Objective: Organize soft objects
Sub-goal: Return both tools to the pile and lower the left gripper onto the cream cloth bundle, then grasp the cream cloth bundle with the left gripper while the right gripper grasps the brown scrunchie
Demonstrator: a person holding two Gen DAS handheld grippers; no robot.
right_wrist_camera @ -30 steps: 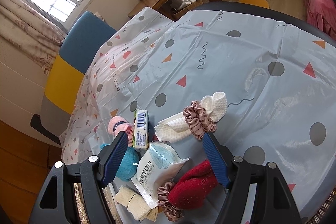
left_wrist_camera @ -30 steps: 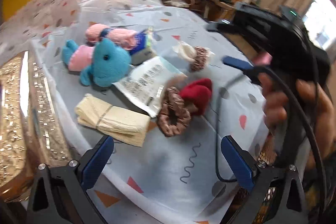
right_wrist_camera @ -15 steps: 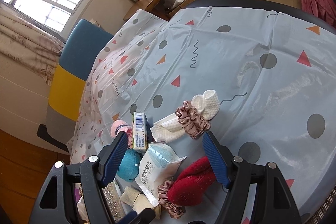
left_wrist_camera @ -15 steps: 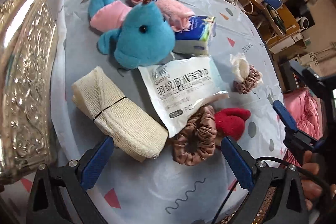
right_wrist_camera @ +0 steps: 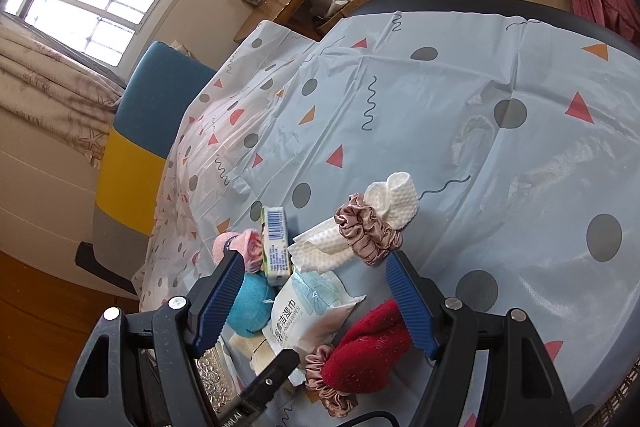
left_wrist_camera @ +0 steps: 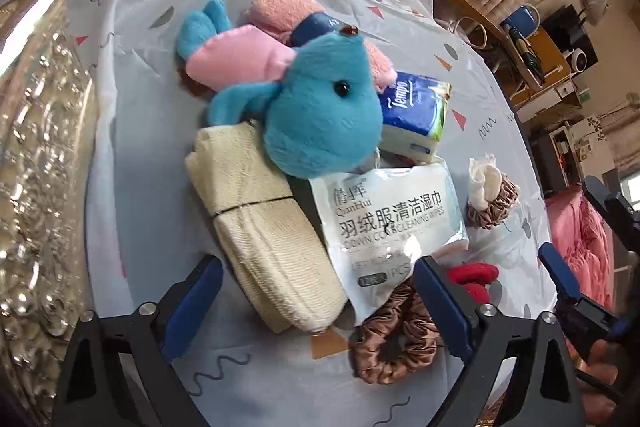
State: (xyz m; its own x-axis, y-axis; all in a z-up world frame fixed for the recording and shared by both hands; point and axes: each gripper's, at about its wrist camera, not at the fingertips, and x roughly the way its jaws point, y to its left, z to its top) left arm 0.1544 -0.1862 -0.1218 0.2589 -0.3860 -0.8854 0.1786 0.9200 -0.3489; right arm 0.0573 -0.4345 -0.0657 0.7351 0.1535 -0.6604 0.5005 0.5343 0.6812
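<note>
Hovering over the clutter, my left gripper [left_wrist_camera: 316,291] stands wide open and holds nothing. The folded cream cloth [left_wrist_camera: 260,227] lies straight ahead at twelve o'clock, its near end reaching between the open jaws, on the patterned tablecloth [left_wrist_camera: 140,187]. Its long axis runs from eleven o'clock down toward five, skewed to the line between my fingertips. The left gripper is nearer; my right gripper [right_wrist_camera: 316,299], equally open and empty, hangs well apart, with the red sock [right_wrist_camera: 368,347] just below its opening.

Count: one cream cloth; one blue plush toy [left_wrist_camera: 320,119] touching the cloth's far end; one pink sock roll [left_wrist_camera: 288,11]; one red sock; two scrunchies, brown [left_wrist_camera: 396,339] at four o'clock and mauve [left_wrist_camera: 492,203] at two; one white cloth [right_wrist_camera: 360,227]; one wipes packet [left_wrist_camera: 384,219]; one tissue pack [left_wrist_camera: 416,115]. A silver embossed tray [left_wrist_camera: 36,187] lies at nine o'clock.
</note>
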